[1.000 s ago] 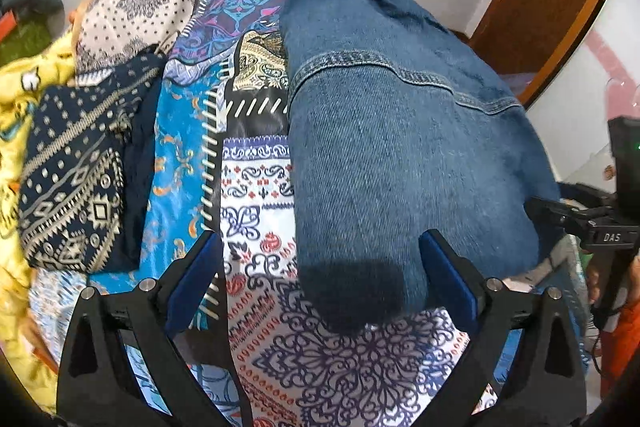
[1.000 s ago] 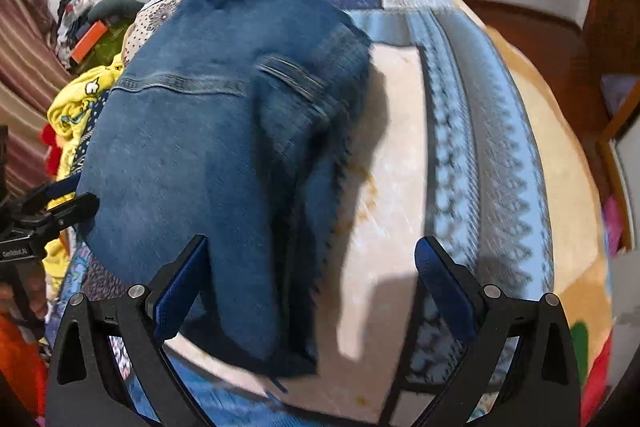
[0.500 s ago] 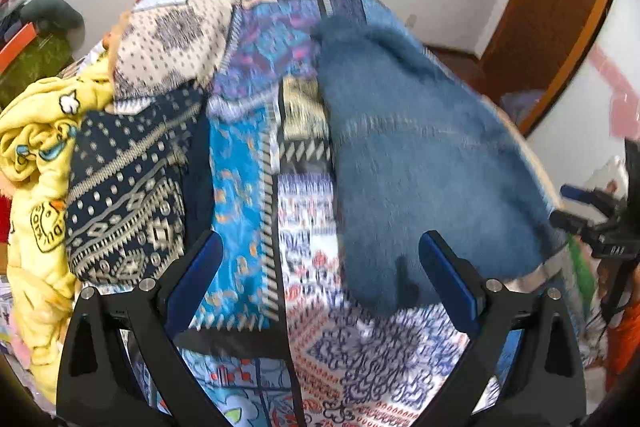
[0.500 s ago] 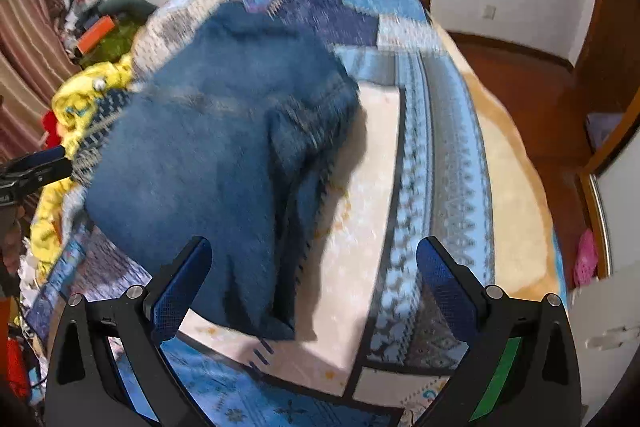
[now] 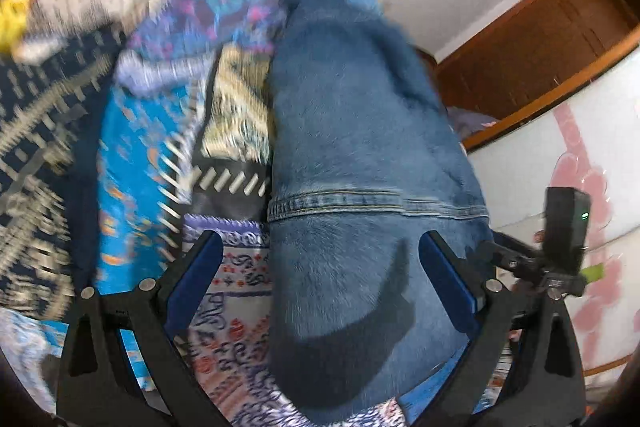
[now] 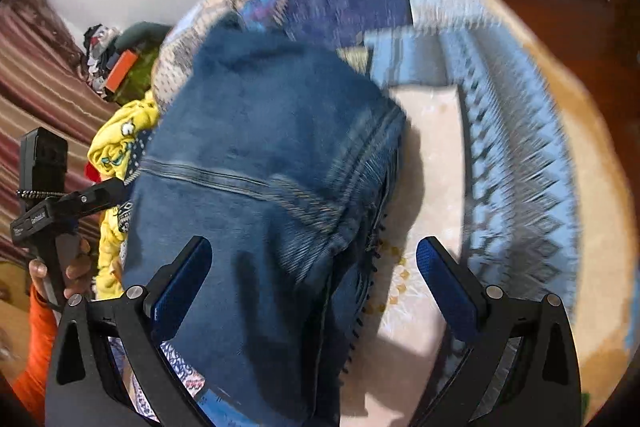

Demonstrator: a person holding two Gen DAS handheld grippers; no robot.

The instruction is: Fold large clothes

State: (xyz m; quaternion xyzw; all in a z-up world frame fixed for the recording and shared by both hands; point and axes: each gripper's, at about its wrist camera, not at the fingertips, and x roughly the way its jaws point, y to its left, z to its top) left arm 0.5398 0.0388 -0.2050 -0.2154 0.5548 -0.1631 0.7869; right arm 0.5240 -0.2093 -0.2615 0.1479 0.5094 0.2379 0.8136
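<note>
Denim jacket (image 5: 360, 155) lies part-folded on patchwork bedspread (image 5: 136, 163) | left gripper (image 5: 320, 267), right gripper (image 6: 316, 267) both spread, empty | next: probably pinch near hem, fold.

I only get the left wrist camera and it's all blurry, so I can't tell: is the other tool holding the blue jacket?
Observer: No. The right tool is open and grips nothing. Its fingers are spread above the right edge of the denim jacket.
Operator: What's next to the jacket on that side?
Observer: A plain cream patch of the bedspread lies right beside that edge.
Operator: Who is holding my tool?
Observer: A hand with an orange sleeve grips the handle of the left tool.
</note>
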